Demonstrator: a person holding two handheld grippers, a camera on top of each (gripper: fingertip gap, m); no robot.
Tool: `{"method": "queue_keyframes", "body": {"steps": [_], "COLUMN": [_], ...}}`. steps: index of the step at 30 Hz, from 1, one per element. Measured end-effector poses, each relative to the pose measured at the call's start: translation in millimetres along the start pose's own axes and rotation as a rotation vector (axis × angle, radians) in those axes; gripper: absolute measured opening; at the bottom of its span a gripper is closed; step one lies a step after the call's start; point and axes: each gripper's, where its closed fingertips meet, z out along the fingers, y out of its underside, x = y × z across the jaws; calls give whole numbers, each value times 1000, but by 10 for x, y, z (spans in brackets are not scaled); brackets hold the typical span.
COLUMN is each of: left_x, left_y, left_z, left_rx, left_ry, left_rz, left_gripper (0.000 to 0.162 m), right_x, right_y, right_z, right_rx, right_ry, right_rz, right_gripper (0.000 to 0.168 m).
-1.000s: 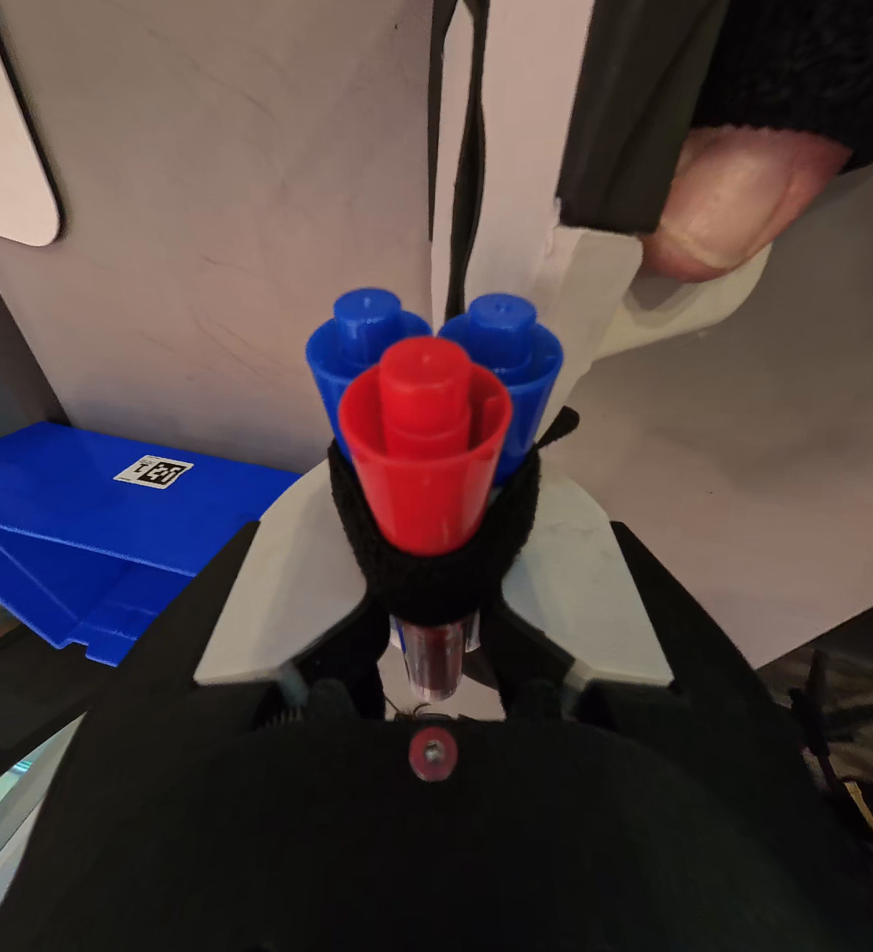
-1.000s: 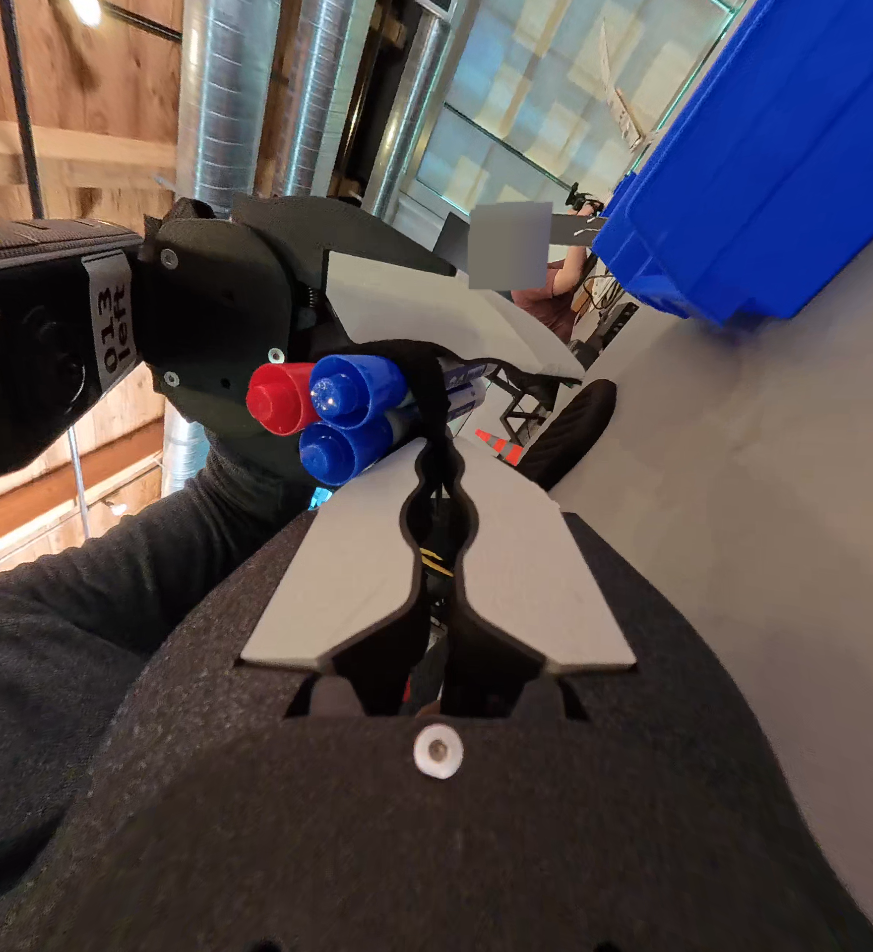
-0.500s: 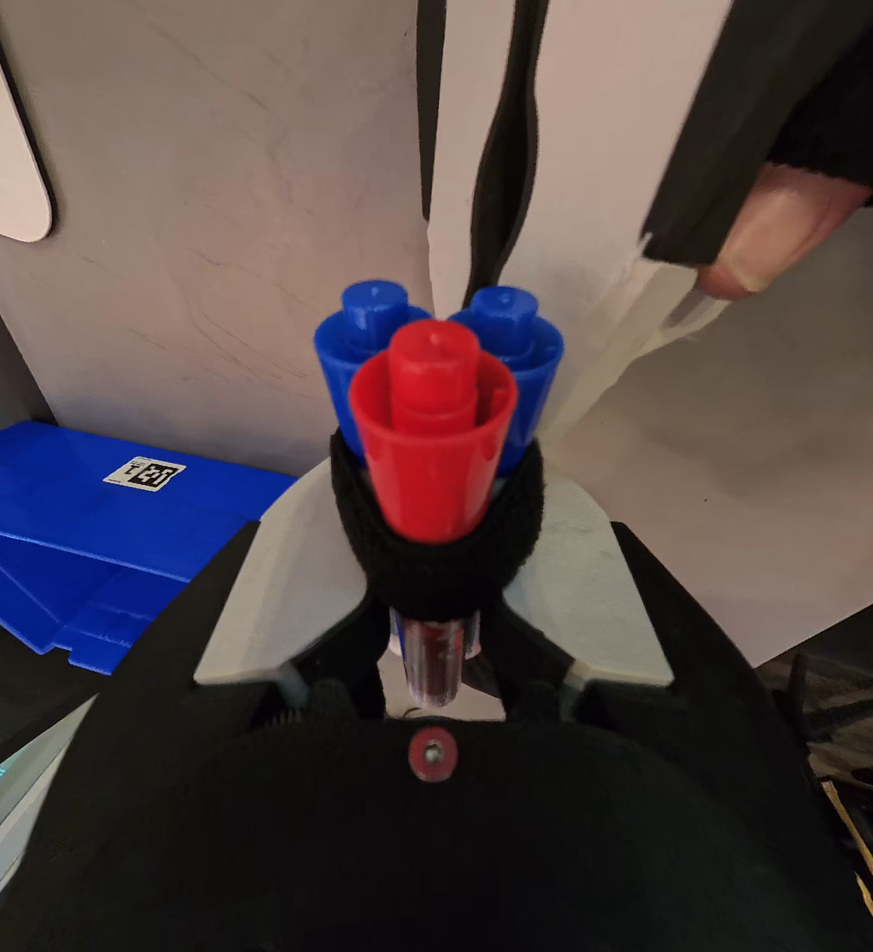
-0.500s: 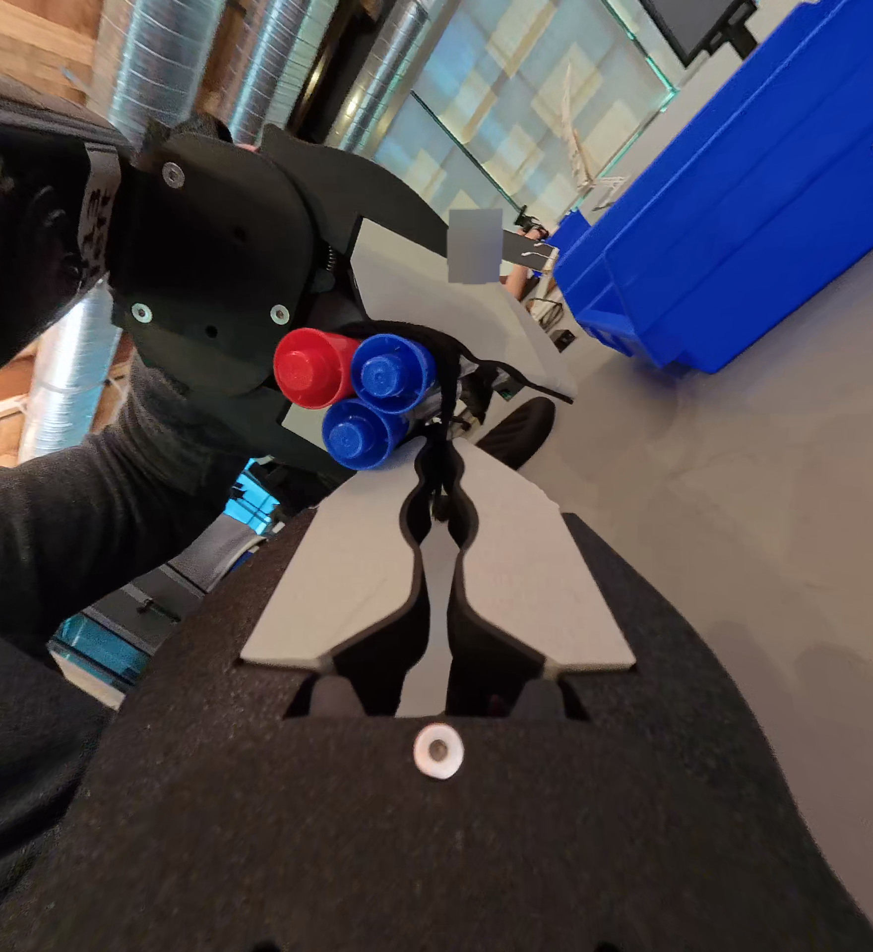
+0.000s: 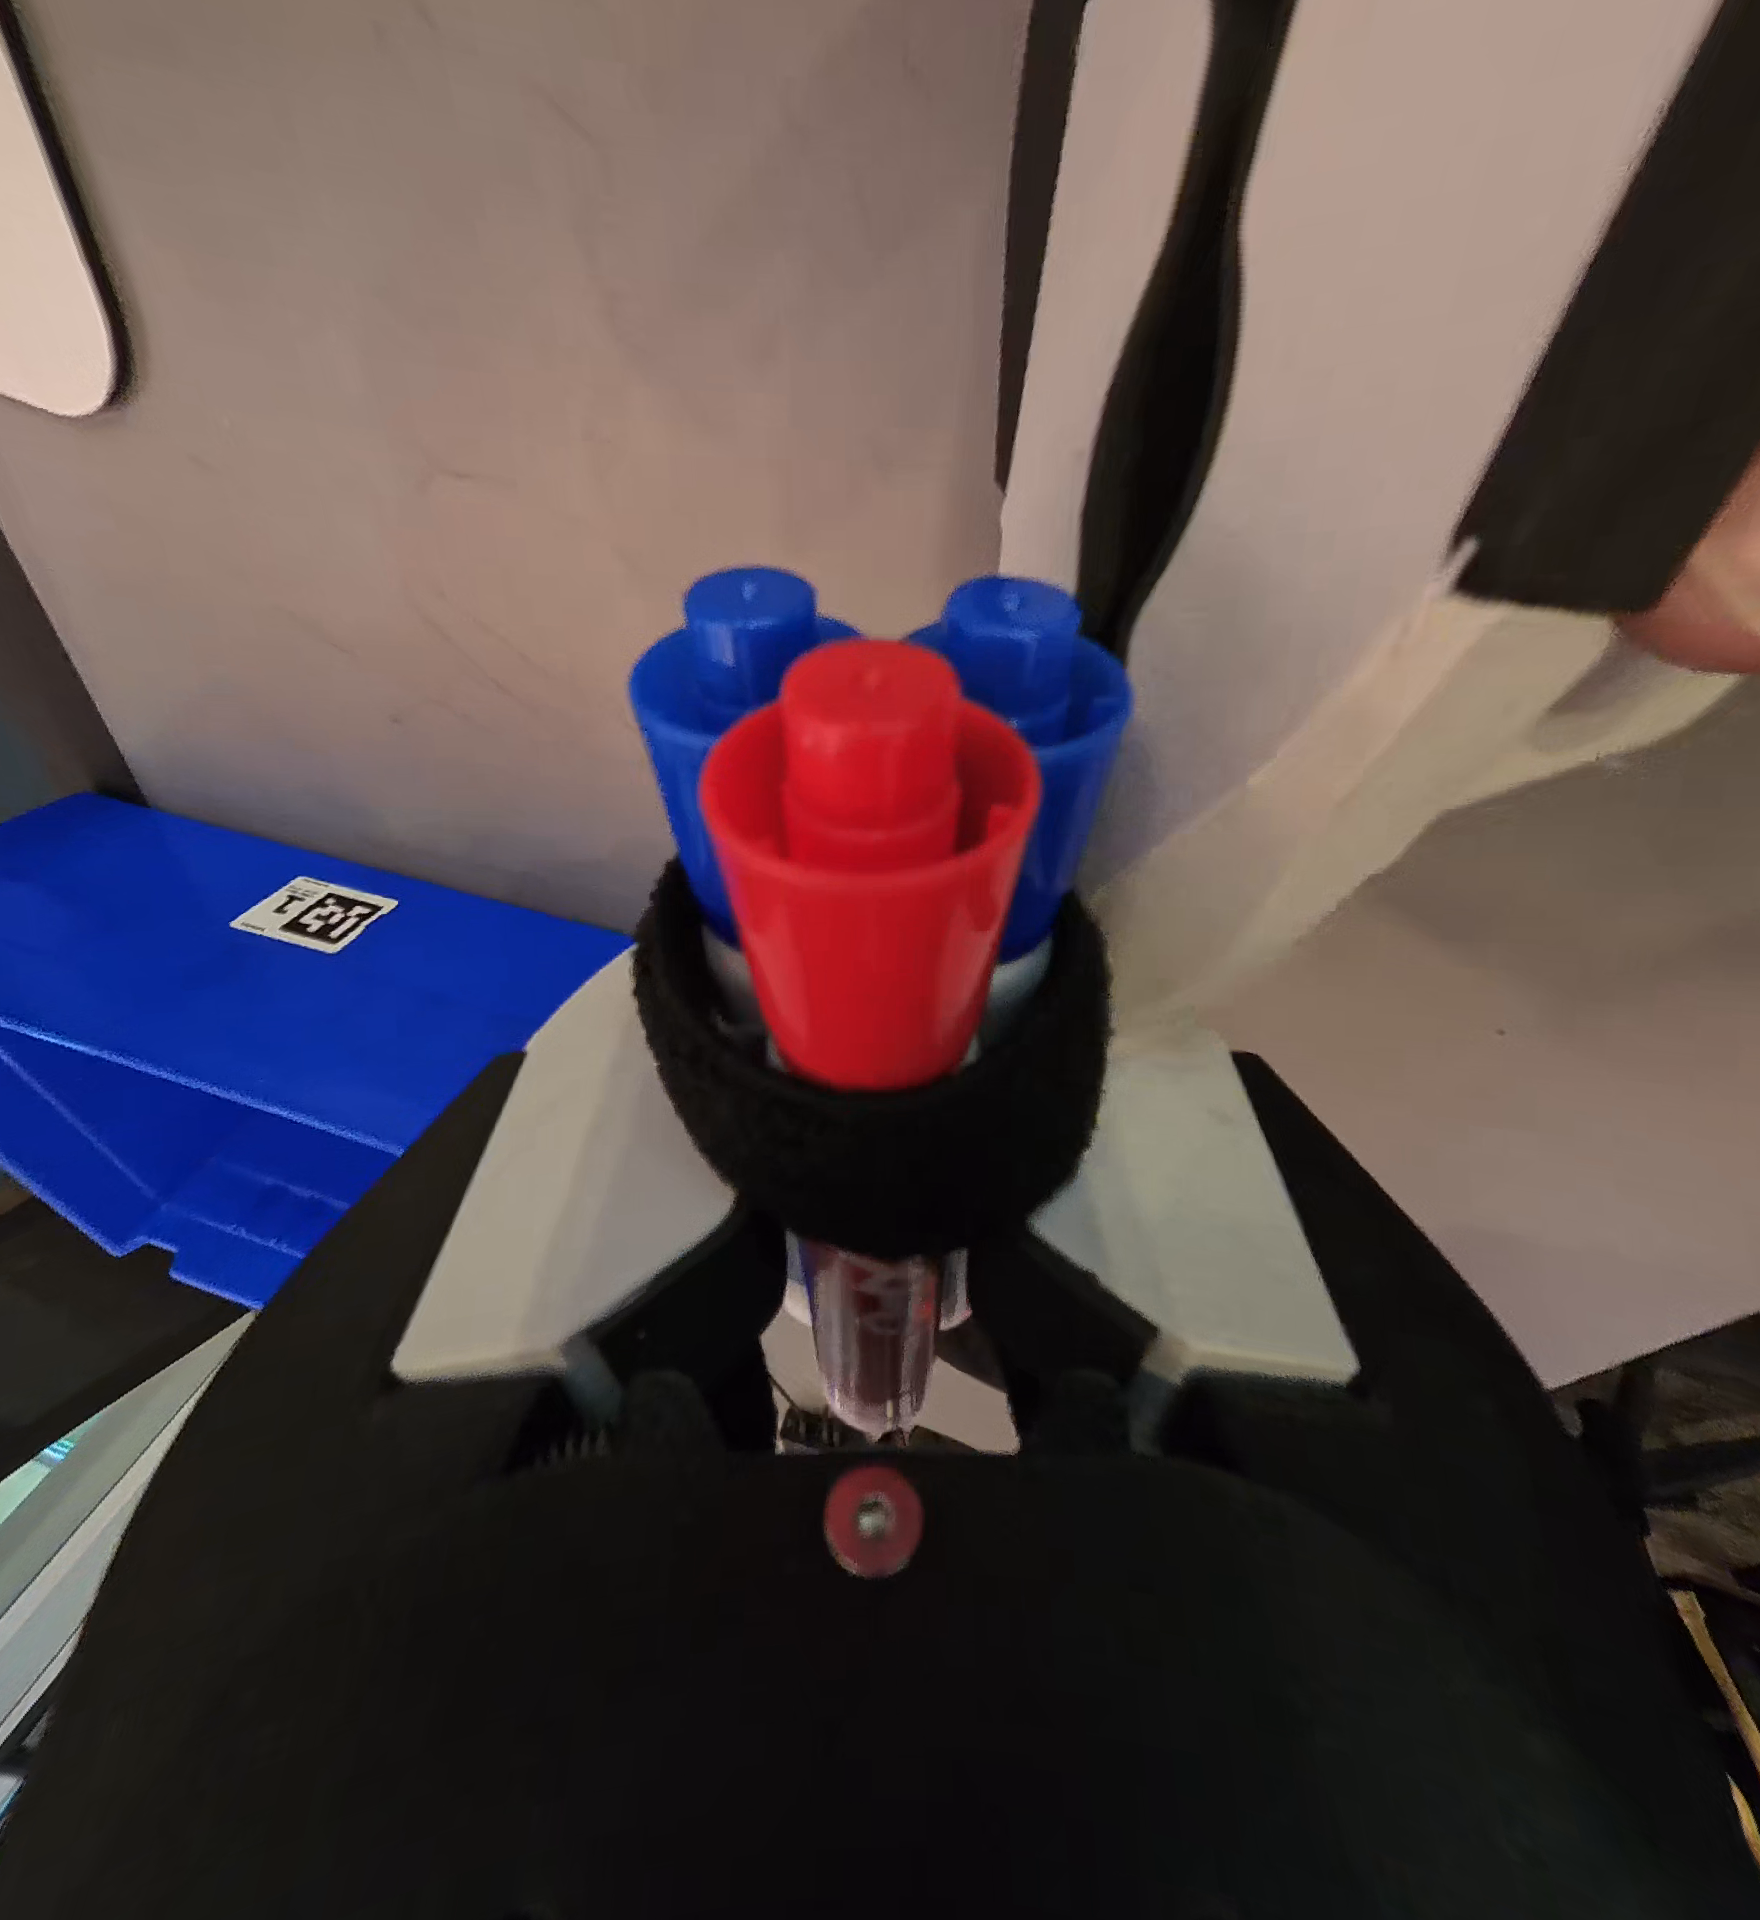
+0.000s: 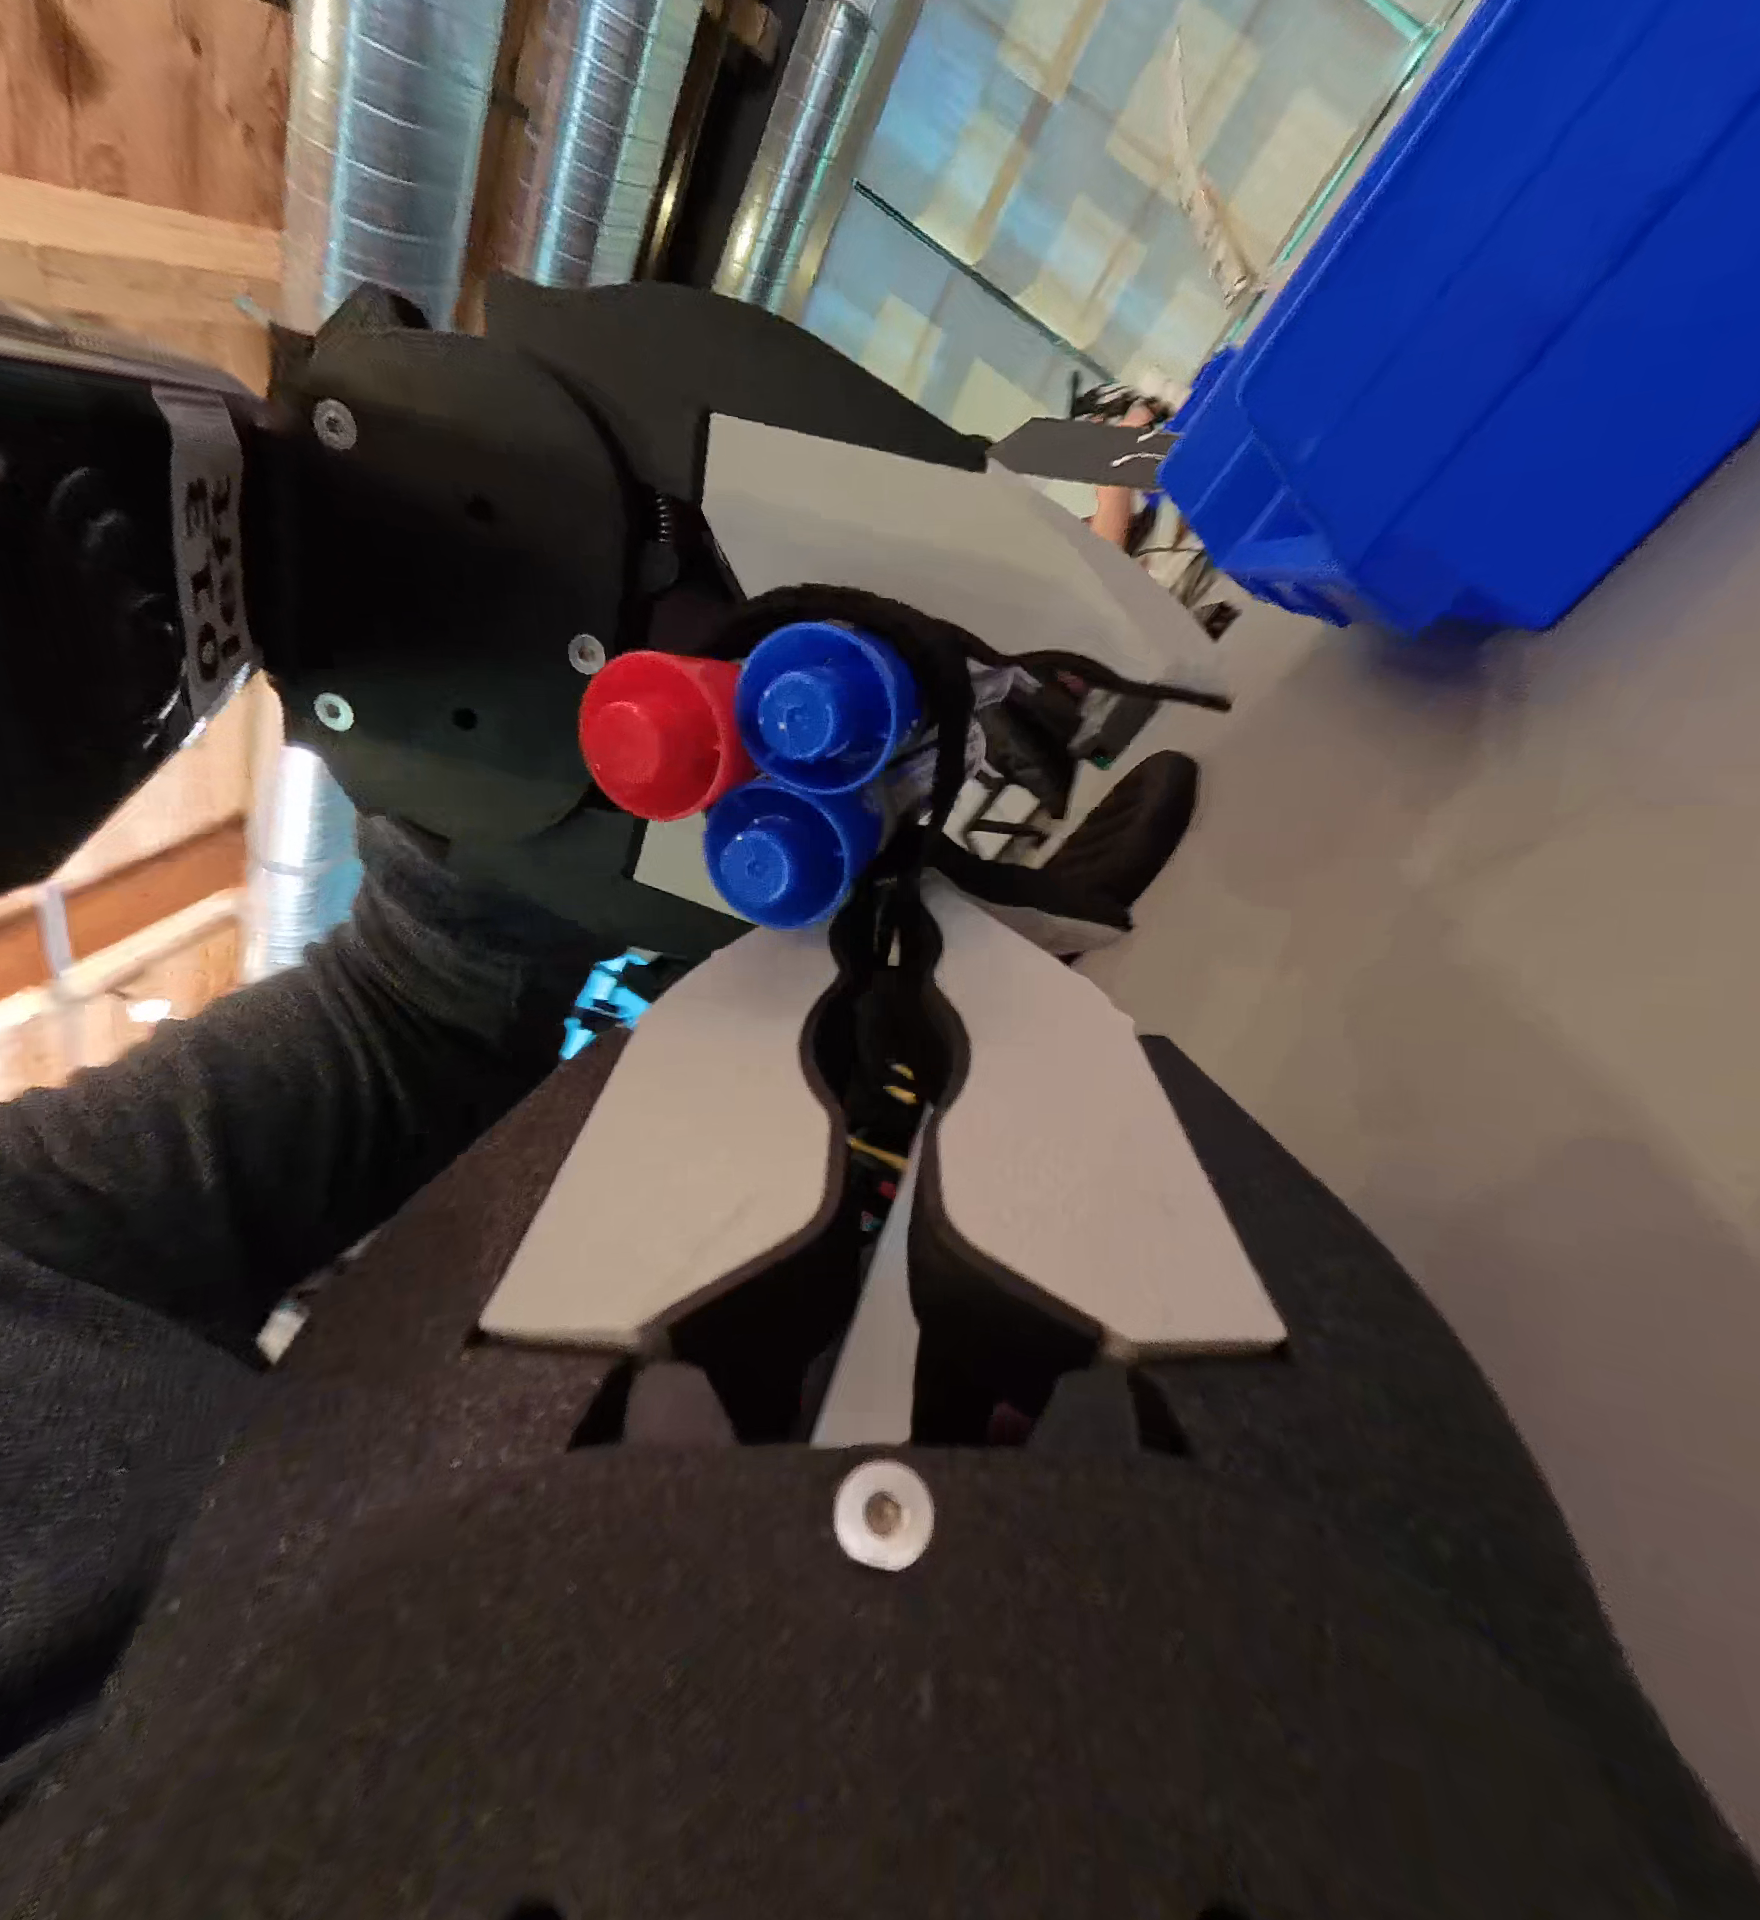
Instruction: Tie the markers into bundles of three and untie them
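The left gripper (image 5: pixel 871 1174) stays clamped on the three markers (image 5: pixel 871 831), held off the table. The right gripper (image 6: pixel 881 940), closed on the black band (image 5: pixel 871 1143), has drawn its strand taut since a second ago, so the band is probably being worked loose or tightened.

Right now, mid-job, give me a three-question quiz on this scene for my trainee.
1. How many markers sit in the bundle, and in which cap colours?
2. True or false: the right gripper is wide open and holds nothing.
3. What is wrapped round the markers? A) yellow tape B) a black band C) a metal clip

Key
1. Three: one red, two blue.
2. False: it is shut on a strand of the black band.
3. B. The left gripper grips the bundle at that band; a blue bin lies behind.
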Motion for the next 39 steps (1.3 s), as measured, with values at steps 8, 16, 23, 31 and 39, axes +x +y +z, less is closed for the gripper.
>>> {"method": "queue_keyframes", "body": {"steps": [8, 16, 23, 31, 39], "left_x": [-60, -85, -70, -26, -18], "left_y": [-22, 27, 50, 51, 73], "left_z": [-1, 50, 57, 41, 36], "left_rx": [7, -25, -36, -10, -21], "left_ry": [-43, -64, -29, 33, 36], "left_rz": [2, 10, 5, -30, -27], "left_gripper": [41, 39, 40, 42, 41], "right_x": [-52, -93, -96, -130, -264], "right_y": [-39, -54, -6, 22, 88], "right_z": [-4, 8, 18, 3, 0], "right_rx": [27, 62, 35, -23, -82], "right_ry": [-6, -108, -118, -60, -86], "right_rz": [-32, 88, 102, -52, -171], "right_gripper": [1, 16, 15, 28, 28]}}
